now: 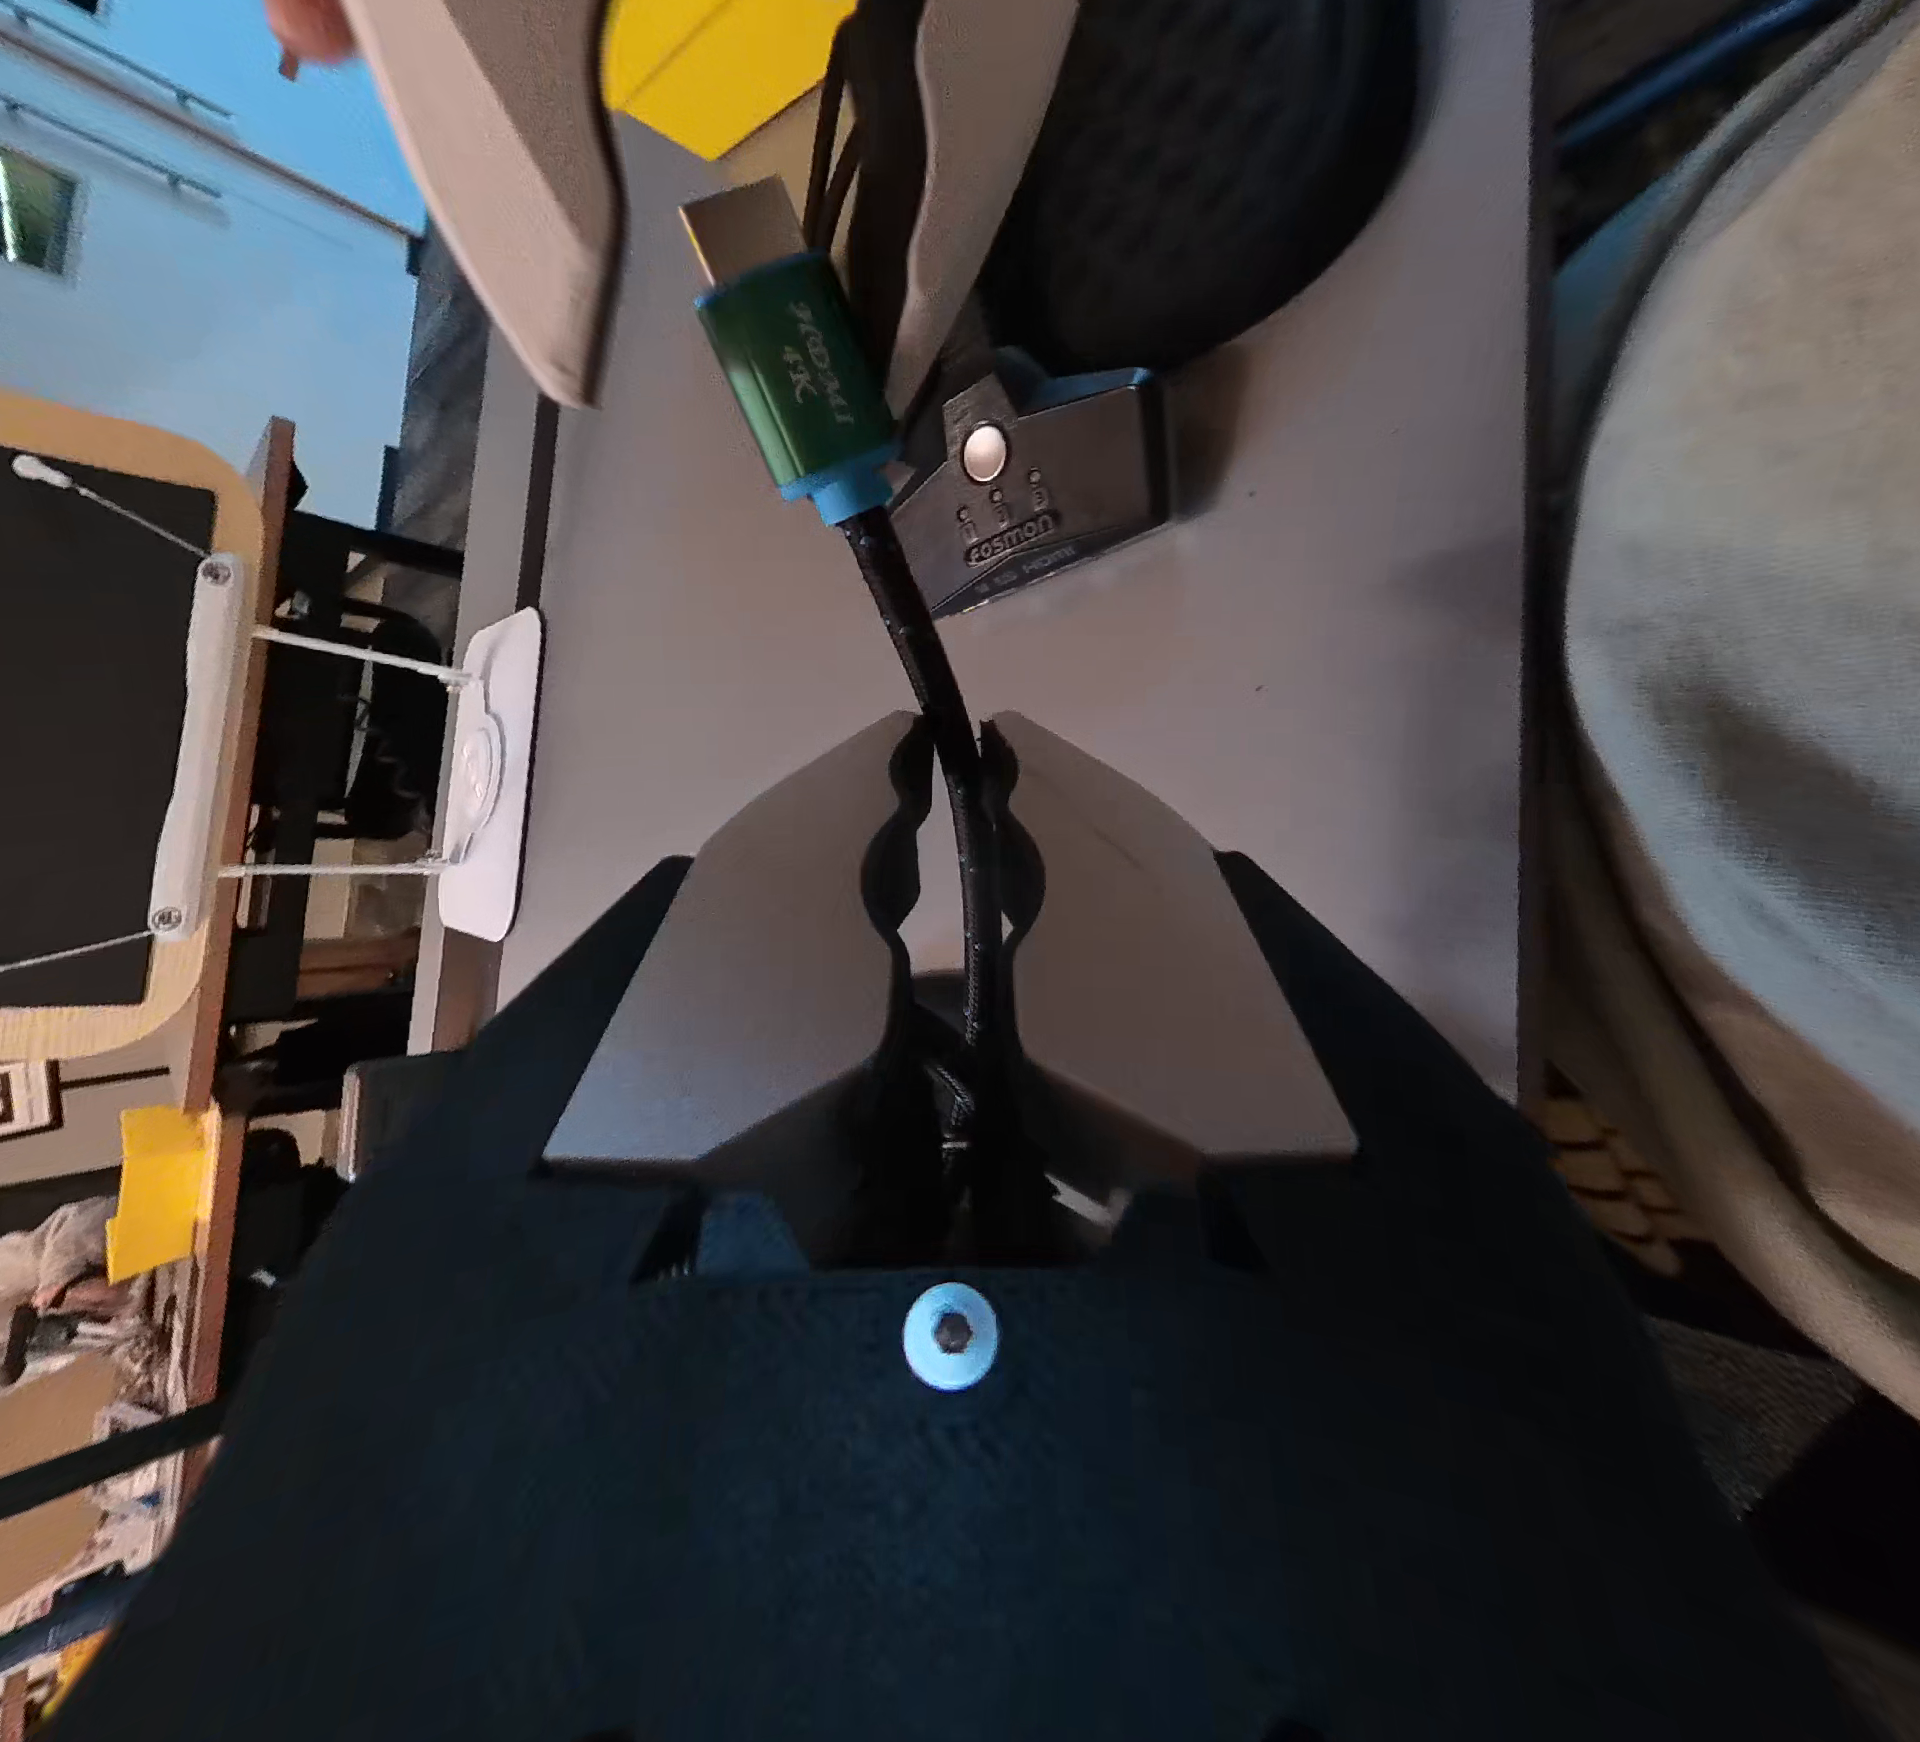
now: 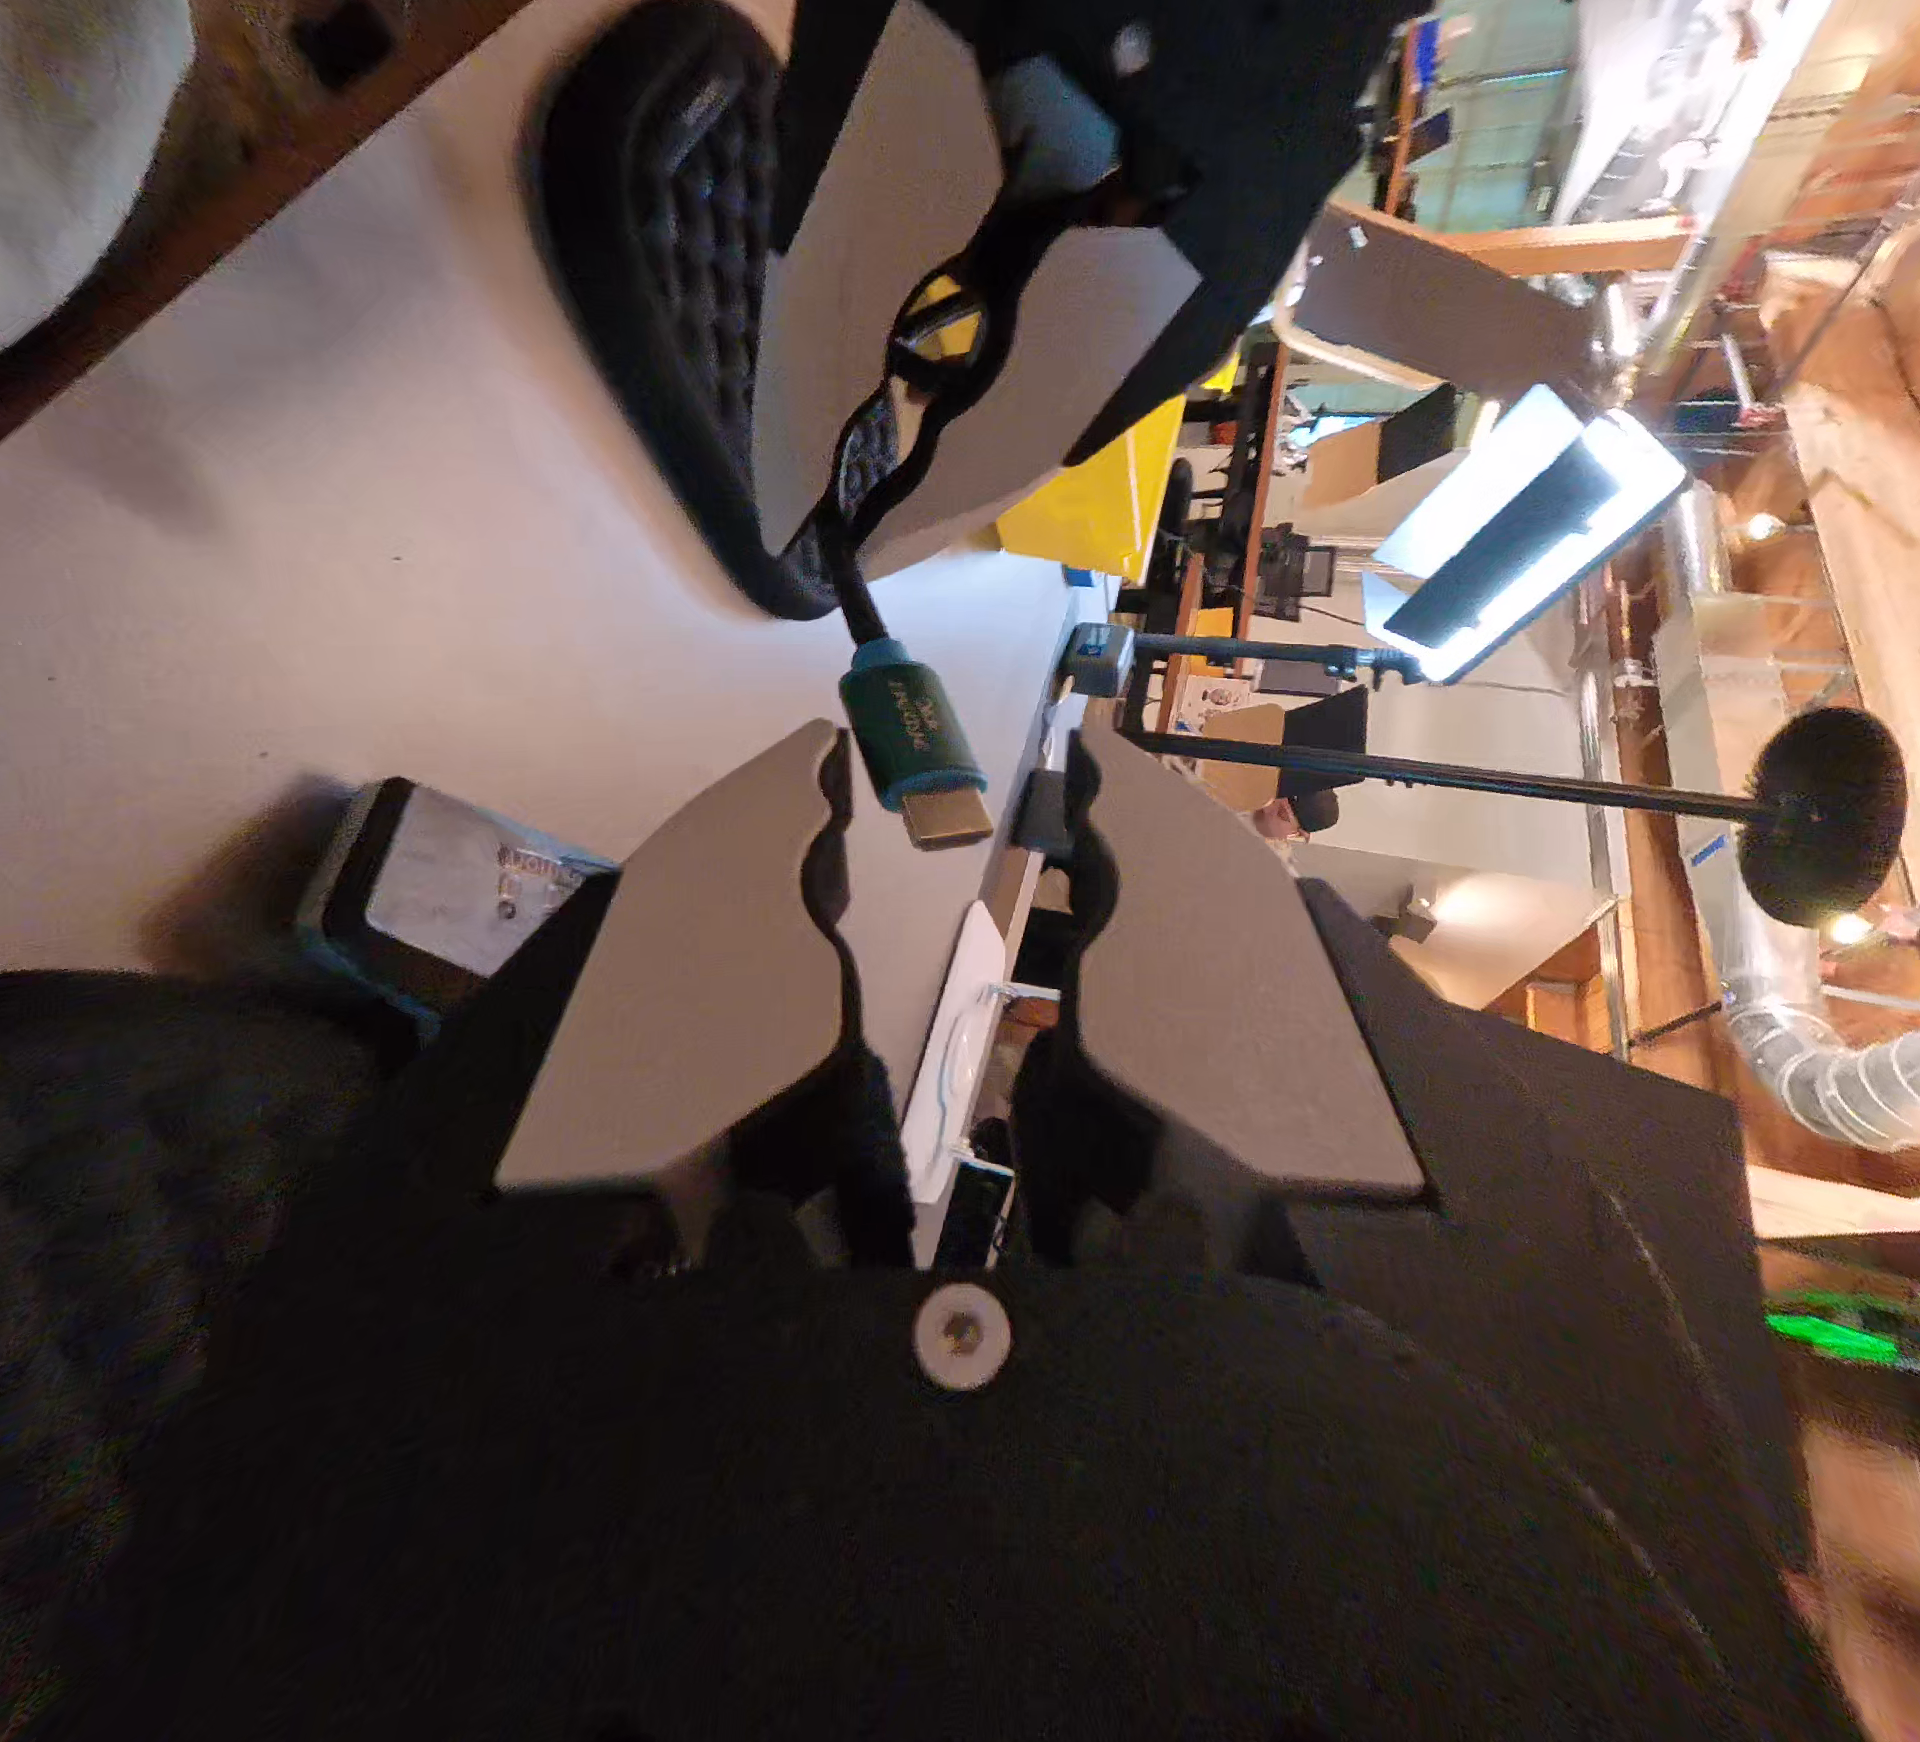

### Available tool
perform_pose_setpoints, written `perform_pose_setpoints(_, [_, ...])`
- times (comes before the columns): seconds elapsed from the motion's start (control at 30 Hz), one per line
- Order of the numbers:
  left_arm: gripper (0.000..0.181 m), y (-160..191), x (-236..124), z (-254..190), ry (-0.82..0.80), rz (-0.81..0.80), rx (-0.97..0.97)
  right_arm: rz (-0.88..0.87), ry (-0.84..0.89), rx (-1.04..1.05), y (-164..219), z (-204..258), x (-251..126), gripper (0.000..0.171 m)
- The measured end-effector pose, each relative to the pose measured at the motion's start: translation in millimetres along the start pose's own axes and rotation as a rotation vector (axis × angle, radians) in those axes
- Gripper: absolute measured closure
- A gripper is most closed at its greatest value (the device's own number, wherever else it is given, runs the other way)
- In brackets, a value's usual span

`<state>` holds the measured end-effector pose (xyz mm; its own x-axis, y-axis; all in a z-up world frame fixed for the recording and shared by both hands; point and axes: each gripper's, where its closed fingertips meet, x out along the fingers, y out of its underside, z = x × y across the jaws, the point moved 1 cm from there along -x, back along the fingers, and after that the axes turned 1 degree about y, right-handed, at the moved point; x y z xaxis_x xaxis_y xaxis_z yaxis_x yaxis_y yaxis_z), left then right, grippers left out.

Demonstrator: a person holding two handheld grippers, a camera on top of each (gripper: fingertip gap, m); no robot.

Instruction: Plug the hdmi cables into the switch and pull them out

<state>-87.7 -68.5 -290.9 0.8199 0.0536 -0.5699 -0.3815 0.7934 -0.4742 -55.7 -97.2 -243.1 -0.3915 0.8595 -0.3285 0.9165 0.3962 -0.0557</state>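
2 grippers: left gripper pinches the HDMI cable, lettered green plug free; right gripper spread.

Right tool gaping; green HDMI plug between fingertips, left tool pinching cable.

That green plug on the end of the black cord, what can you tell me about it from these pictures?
The green metallic HDMI plug has blue collars at both ends and a bare gold-coloured tip, so it sits in no socket. Pale lettering runs along its shell. It hangs in the air above the white table, near the black HDMI switch box. Only its black braided cable is gripped, by the left gripper. The open right gripper faces its tip without touching it.
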Motion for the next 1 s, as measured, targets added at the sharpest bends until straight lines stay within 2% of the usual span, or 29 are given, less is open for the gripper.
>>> perform_pose_setpoints(0.07, [0.173, -1, -1, -2, 0.014, -0.014, 0.004, -0.006, -0.059, 0.032, -1, 8, 4, 0.146])
perform_pose_setpoints(0.17, [0.172, 2, -1, -3, 0.026, -0.022, -0.003, -0.011, -0.088, 0.107, -1, 12, 5, 0.147])
perform_pose_setpoints(0.2, [0.167, 2, -1, 2, -0.006, -0.029, -0.024, 0.000, -0.089, 0.137, 1, 12, 6, 0.148])
perform_pose_setpoints(0.33, [0.131, -3, -22, 43, -0.271, -0.095, -0.096, -0.009, 0.019, 0.318, 11, 3, 4, 0.148])
perform_pose_setpoints(0.4, [0.132, -22, -45, 63, -0.417, -0.268, -0.117, -0.030, 0.103, 0.403, 18, -4, 1, 0.150])
perform_pose_setpoints(0.43, [0.132, -36, -55, 62, -0.418, -0.385, -0.122, -0.047, 0.139, 0.429, 20, -7, 0, 0.152])
perform_pose_setpoints(0.5, [0.132, -59, -59, 47, -0.296, -0.544, -0.145, -0.093, 0.174, 0.460, 19, -8, -1, 0.158])
perform_pose_setpoints(0.57, [0.132, -60, -41, 34, -0.188, -0.520, -0.144, -0.102, 0.161, 0.429, 18, -3, 1, 0.160])
perform_pose_setpoints(0.67, [0.134, -33, 3, 34, -0.206, -0.392, -0.072, -0.005, 0.051, 0.390, 30, 22, 11, 0.160])
perform_pose_setpoints(0.73, [0.140, -21, 27, 27, -0.169, -0.370, -0.029, -0.043, 0.035, 0.349, 25, 32, 12, 0.160])
perform_pose_setpoints(0.83, [0.142, -23, 41, 18, -0.124, -0.446, 0.044, -0.084, 0.050, 0.297, 17, 33, 4, 0.160])
perform_pose_setpoints(1.0, [0.144, -49, 31, 11, -0.110, -0.656, 0.109, -0.224, 0.033, 0.255, -16, 25, -14, 0.160])
